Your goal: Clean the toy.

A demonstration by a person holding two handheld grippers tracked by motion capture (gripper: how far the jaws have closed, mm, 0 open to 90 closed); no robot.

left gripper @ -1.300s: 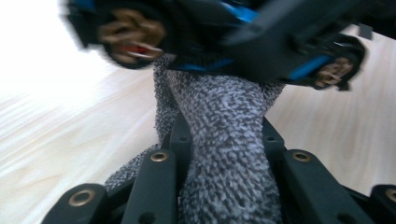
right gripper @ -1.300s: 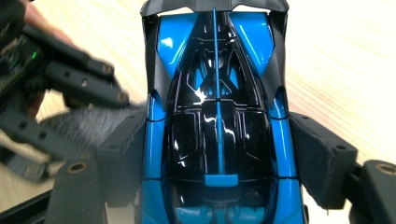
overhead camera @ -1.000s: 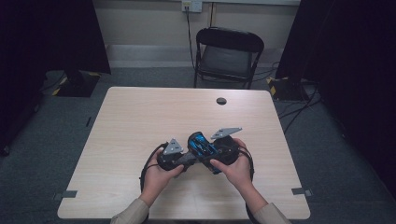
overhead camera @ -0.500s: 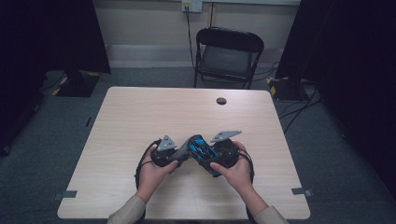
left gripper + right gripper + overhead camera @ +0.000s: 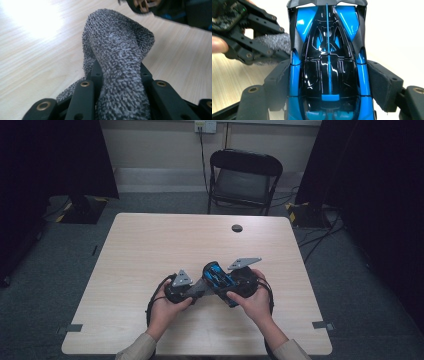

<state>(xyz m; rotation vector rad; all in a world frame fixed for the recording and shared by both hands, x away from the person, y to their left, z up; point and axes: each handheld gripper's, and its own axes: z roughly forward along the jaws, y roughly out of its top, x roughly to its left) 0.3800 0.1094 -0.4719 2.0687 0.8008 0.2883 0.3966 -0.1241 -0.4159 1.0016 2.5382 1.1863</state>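
Our right tool (image 5: 329, 82) clamps the blue toy car (image 5: 328, 62) by its sides, at about 6 o'clock on the table (image 5: 150, 240). Our left tool (image 5: 117, 72) pinches a grey cloth (image 5: 117, 50) at the car's 9 o'clock. Wiping too hard could twist the glossy car free.

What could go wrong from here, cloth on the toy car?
1. The right gripper holds the blue toy car only by its glossy sides; wiping pressure might push it out.
2. The left gripper pinches a bunched grey cloth; the fold may slip free.
3. Both grippers sit close; the jaws might knock together.
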